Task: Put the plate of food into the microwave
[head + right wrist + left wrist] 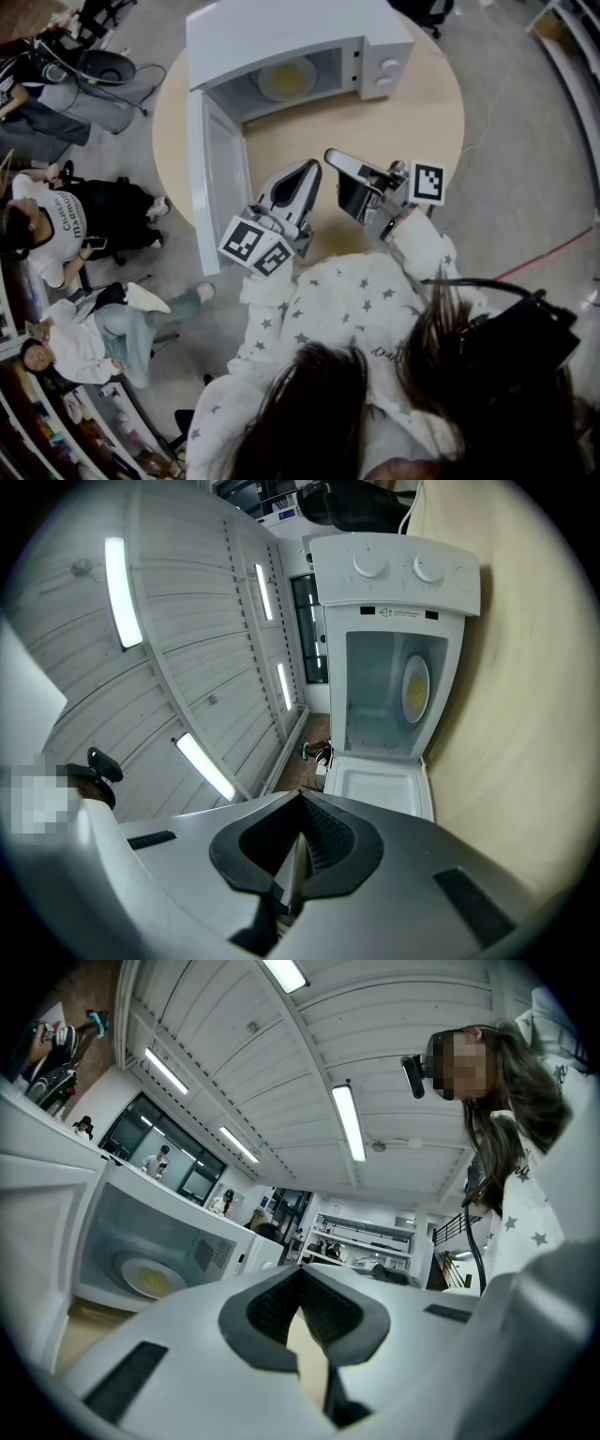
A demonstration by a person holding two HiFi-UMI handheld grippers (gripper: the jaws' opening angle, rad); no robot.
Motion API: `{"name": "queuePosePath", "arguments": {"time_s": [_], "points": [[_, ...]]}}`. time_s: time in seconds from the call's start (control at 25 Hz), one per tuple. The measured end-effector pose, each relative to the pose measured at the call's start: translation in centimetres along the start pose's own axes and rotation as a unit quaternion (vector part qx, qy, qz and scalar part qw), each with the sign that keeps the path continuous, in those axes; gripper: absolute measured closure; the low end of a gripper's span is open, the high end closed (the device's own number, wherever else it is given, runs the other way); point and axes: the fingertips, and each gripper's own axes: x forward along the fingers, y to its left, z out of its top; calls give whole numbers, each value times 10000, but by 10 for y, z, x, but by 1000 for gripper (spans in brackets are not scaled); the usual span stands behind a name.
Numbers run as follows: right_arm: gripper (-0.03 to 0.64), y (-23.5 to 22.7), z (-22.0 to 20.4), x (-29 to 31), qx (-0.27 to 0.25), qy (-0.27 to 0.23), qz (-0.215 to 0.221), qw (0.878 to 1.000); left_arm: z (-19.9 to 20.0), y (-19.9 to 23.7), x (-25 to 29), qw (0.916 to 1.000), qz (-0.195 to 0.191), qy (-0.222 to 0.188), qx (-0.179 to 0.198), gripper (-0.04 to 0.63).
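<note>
The white microwave (309,37) stands at the far side of the round wooden table (412,117) with its door (217,183) swung wide open to the left. The plate of yellow food (287,78) lies inside the cavity, also seen as the plate (150,1279) and the plate (415,688) in the gripper views. My left gripper (305,172) and right gripper (335,156) are held close to my body at the table's near edge, well short of the microwave. Both are shut and hold nothing, with the left gripper (302,1274) and right gripper (300,799) tips touching.
The open door sticks out past the table's left edge. Several people (56,225) sit on the floor side to the left, with a chair (98,66) beyond them. The microwave's two knobs (386,73) face me on its right side.
</note>
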Motion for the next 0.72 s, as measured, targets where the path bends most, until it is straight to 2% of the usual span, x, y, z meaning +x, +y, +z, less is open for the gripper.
{"name": "queuePosePath", "arguments": {"time_s": [0.72], "points": [[607,2,-1,1,-14,52,69,10000,-1,-1,2,10000,-26,-3,19,594]]}}
